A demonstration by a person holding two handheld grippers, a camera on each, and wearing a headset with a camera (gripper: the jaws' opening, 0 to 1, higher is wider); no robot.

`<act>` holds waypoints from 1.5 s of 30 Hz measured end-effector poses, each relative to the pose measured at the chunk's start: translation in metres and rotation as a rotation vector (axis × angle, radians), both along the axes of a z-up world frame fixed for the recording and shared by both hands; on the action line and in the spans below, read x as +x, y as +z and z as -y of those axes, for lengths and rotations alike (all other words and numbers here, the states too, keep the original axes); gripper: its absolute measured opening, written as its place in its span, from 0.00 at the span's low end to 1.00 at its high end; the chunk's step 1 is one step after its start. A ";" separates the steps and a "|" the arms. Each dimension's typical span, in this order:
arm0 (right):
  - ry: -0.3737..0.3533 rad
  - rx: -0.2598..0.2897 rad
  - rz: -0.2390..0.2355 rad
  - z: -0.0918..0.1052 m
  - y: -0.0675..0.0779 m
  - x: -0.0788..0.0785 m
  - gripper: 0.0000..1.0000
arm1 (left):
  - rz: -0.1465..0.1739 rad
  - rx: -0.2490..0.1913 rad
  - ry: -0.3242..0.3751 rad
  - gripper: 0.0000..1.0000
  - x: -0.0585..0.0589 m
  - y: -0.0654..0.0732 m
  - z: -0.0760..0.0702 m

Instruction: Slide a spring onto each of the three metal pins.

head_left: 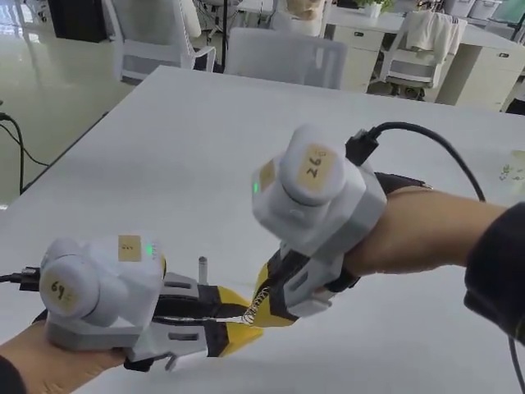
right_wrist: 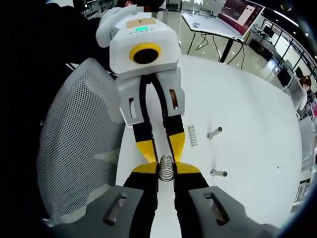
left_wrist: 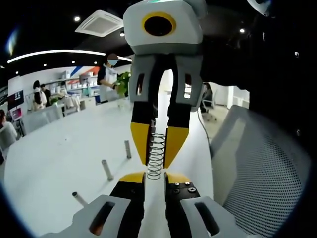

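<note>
Head view: thin coiled steel spring (head_left: 257,304) bridges left gripper (head_left: 235,318) and right gripper (head_left: 269,297) above white table's (head_left: 385,349) near edge.
Left gripper view: jaws closed on it.
Right gripper view: likewise.
Risk: opposed pulls could fling it.

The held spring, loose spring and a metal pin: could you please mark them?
held spring (left_wrist: 156,154), left gripper view, middle coils.
loose spring (right_wrist: 192,135), right gripper view, middle coils.
metal pin (left_wrist: 106,169), left gripper view, mid-shaft.
</note>
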State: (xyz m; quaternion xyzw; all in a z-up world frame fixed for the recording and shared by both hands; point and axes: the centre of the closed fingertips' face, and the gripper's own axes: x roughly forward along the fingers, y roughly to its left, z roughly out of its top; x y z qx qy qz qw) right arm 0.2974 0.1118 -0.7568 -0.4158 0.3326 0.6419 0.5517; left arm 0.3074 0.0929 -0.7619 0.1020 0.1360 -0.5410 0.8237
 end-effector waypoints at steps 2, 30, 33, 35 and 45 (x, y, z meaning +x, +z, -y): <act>-0.001 -0.003 0.001 0.001 0.000 0.001 0.08 | -0.001 0.000 0.004 0.06 0.000 -0.001 -0.001; -0.055 -0.079 0.057 0.026 -0.004 0.029 0.08 | -0.031 -0.029 0.148 0.28 0.007 -0.009 -0.042; -0.059 -0.081 0.060 0.027 -0.004 0.031 0.08 | -0.032 -0.032 0.163 0.30 0.007 -0.009 -0.046; -0.062 -0.083 0.063 0.028 -0.003 0.033 0.08 | -0.033 -0.033 0.179 0.34 0.008 -0.010 -0.049; -0.082 -0.088 0.078 0.032 0.001 0.045 0.08 | -0.039 -0.039 0.239 0.41 0.011 -0.012 -0.068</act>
